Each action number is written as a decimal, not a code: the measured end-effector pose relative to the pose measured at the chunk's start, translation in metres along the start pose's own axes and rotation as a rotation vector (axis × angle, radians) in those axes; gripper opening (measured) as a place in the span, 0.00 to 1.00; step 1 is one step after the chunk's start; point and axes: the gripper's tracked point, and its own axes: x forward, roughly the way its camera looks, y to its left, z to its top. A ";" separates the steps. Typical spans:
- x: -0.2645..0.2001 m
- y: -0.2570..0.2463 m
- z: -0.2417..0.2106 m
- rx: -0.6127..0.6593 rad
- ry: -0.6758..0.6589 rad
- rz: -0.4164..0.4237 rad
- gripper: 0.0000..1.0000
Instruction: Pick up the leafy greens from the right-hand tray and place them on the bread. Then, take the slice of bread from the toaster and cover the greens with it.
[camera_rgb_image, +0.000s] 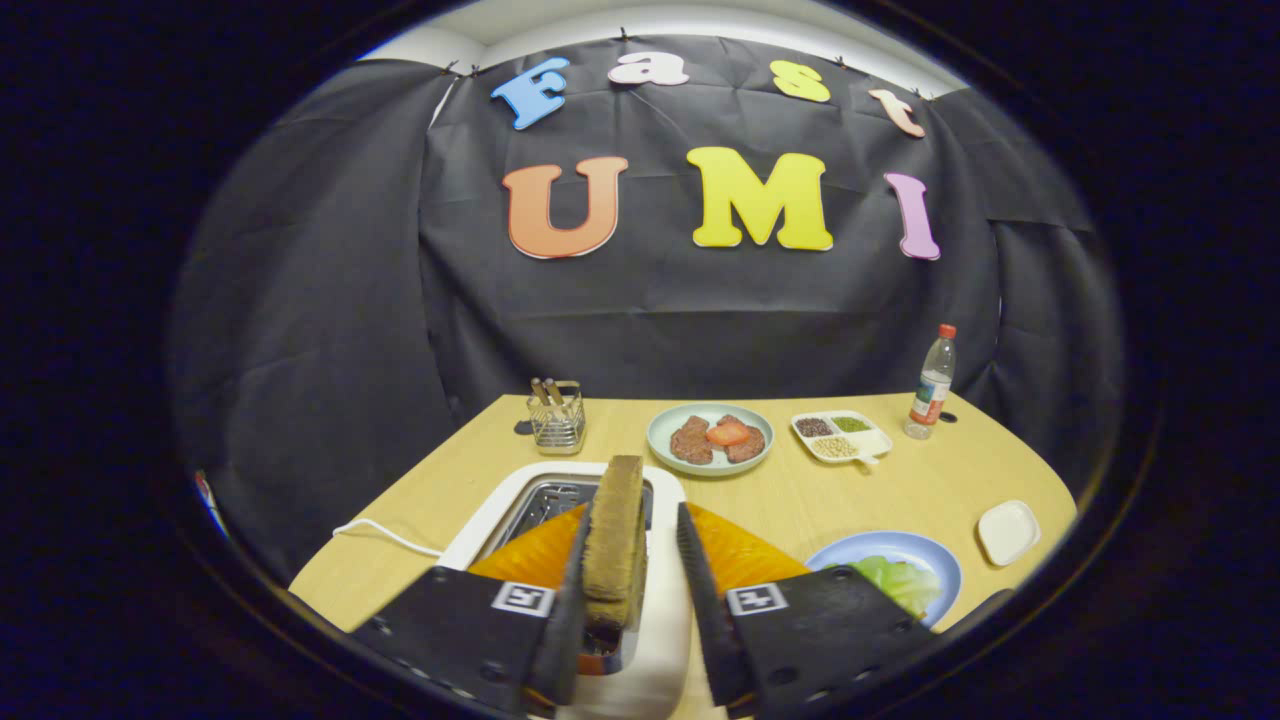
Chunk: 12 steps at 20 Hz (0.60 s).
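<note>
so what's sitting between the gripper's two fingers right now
In the gripper view, a slice of bread stands upright between the fingers of the gripper, above the toaster slot. It sits against one finger; a gap separates it from the other.

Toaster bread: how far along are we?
Done: green leafy lettuce lies on the blue plate. In hand: the gripper brackets the brown bread slice above the white toaster; a gap shows at the right finger. Left: cover the greens.
</note>
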 end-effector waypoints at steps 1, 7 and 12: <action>0.004 0.004 -0.004 -0.010 0.014 0.006 0.20; -0.012 0.007 0.006 -0.039 -0.026 0.030 0.03; -0.032 0.005 0.030 -0.002 -0.077 0.053 0.03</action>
